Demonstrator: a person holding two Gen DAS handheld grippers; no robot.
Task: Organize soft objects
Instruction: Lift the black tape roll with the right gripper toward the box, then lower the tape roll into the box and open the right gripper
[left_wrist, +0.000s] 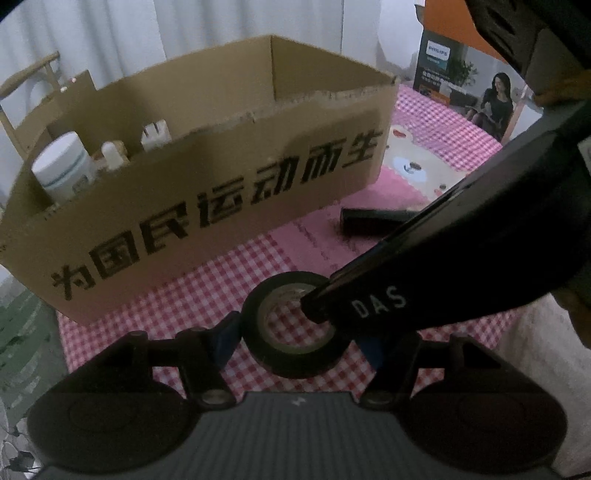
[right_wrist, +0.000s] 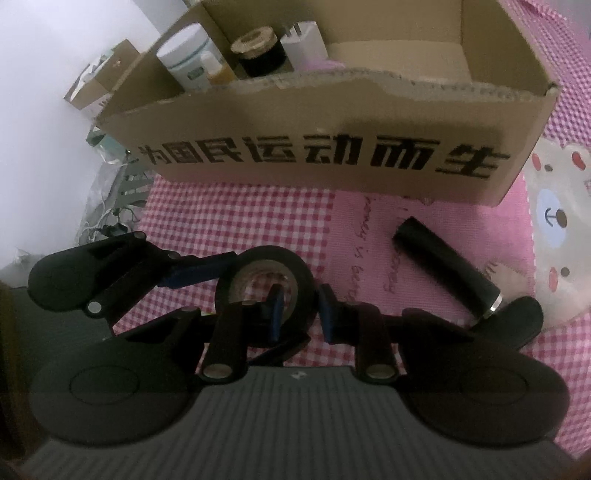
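A black tape roll (left_wrist: 291, 354) sits between the blue pads of my left gripper (left_wrist: 297, 339), which press on its outer sides just above the pink checked cloth (left_wrist: 199, 295). My right gripper (left_wrist: 317, 306) reaches in from the upper right, one finger inside the roll's hole. In the right wrist view the right gripper (right_wrist: 301, 314) is shut on the wall of the tape roll (right_wrist: 258, 258), one pad inside and one outside. A blue finger (right_wrist: 199, 271) of the left gripper touches the roll's left side. A black cylinder (right_wrist: 447, 273) lies loose on the cloth to the right.
Right behind the roll stands an open cardboard box (left_wrist: 221, 177) with black lettering. It holds a white jar (right_wrist: 184, 55), small bottles and a dark jar at its left end. A printed carton (left_wrist: 465, 85) stands at the back right. The cloth's edge drops off at the left (right_wrist: 147, 206).
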